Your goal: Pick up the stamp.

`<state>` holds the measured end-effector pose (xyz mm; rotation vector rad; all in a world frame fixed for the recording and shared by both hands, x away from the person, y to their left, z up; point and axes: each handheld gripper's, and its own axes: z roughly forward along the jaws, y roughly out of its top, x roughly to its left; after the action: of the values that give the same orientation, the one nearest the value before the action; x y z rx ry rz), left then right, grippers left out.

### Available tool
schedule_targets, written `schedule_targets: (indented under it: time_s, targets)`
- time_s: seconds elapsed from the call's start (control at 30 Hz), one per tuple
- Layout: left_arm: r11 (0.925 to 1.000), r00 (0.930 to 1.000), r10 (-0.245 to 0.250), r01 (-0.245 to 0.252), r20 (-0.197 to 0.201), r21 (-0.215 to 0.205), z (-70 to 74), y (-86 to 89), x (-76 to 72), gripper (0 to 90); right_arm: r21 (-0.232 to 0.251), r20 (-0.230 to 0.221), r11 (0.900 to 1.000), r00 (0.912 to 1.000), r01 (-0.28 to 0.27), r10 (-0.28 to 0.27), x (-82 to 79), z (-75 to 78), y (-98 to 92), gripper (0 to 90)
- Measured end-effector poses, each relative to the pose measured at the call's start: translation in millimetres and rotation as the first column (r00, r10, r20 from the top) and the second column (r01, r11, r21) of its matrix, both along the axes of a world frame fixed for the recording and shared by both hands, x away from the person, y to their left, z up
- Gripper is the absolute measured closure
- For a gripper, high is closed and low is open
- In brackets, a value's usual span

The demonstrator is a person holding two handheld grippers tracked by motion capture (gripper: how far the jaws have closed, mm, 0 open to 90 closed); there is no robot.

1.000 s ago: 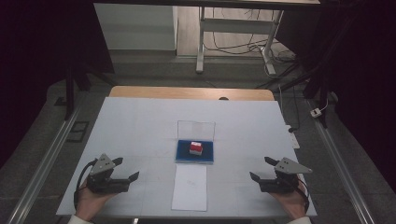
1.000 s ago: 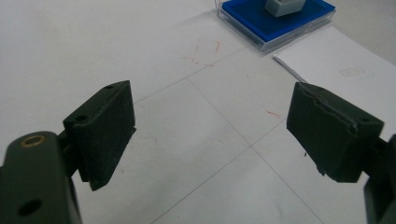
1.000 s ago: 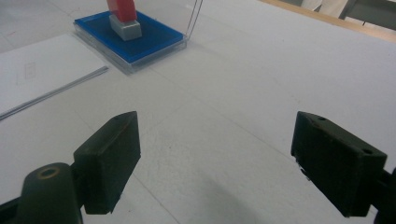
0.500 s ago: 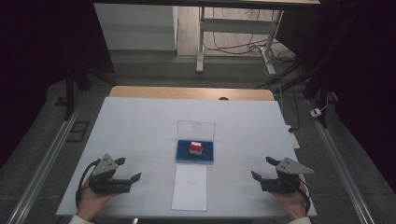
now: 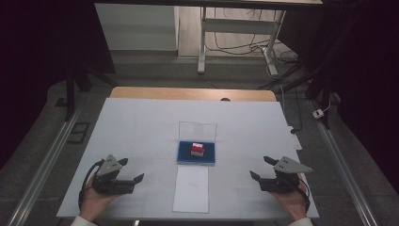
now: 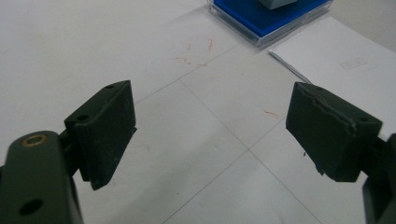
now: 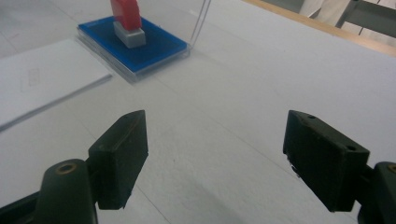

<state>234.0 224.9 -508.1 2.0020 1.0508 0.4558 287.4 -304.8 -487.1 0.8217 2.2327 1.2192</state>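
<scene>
Ahead of both sets of fingers, high view: a small red-and-grey block [image 5: 197, 149] stands on a blue tray [image 5: 196, 154] at mid surface, with a clear upright panel [image 5: 197, 130] at the tray's far edge and a white sheet of paper [image 5: 191, 189] just on the near side. Left gripper [image 5: 128, 171] and right gripper [image 5: 260, 168] rest in the person's hands at the near corners of the white surface [image 5: 141, 122], each well apart from the tray, fingers spread and empty. Left gripper view: fingers [image 6: 103, 130] released, nothing between them; beyond and to the right of the tips lie the blue tray's corner [image 6: 271, 16] and the paper's edge [image 6: 336, 51], with faint red marks on the surface between. Right gripper view: fingers [image 7: 120, 154] likewise released with bare surface between them; the block [image 7: 127, 21] sits beyond the left finger, upright on the tray [image 7: 154, 46], red part over grey base, and the clear panel [image 7: 201, 18] rises just right of it. Judgement: the step in hand looks like the approach to the block, not yet begun. To do it well, bring one gripper in low from the near side, away from the panel, centre the block between the fingers before closing, and grip the red upper part squarely so the piece does not tip. Keep the other gripper ready to steady the tray if it slides.
</scene>
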Motion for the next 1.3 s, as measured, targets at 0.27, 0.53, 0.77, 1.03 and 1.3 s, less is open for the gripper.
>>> schedule_targets:
  time_s: [0.27,0.53,0.77,1.03,1.3]
  targets:
    - [1.0,1.0,0.0,0.0,-0.006,0.006,-1.0,-0.8,2.4,16.0,0.006,0.001,0.999,0.9994,-0.036,0.036,5.3,9.7,15.0,22.9]
    - [1.0,1.0,-0.002,0.002,-0.008,0.006,-1.4,-1.7,2.6,15.9,0.007,-0.004,0.998,0.9981,-0.062,0.062,11.2,13.9,29.6,23.5]
    - [0.9999,0.9999,-0.002,0.002,-0.014,0.01,-2.7,-2.7,3.7,15.9,0.004,-0.011,0.996,0.9963,-0.086,0.086,15.8,17.4,40.5,23.8]
    - [0.9999,0.9997,-0.003,0.003,-0.022,0.011,-3.6,-3.0,4.6,15.9,-0.004,-0.019,0.994,0.9934,-0.113,0.113,21.1,22.2,50.9,24.2]
    - [0.9999,0.9996,-0.005,0.005,-0.027,0.013,-4.2,-2.9,4.9,15.9,-0.004,-0.03,0.991,0.9901,-0.137,0.137,26.7,25.7,62.8,24.5]
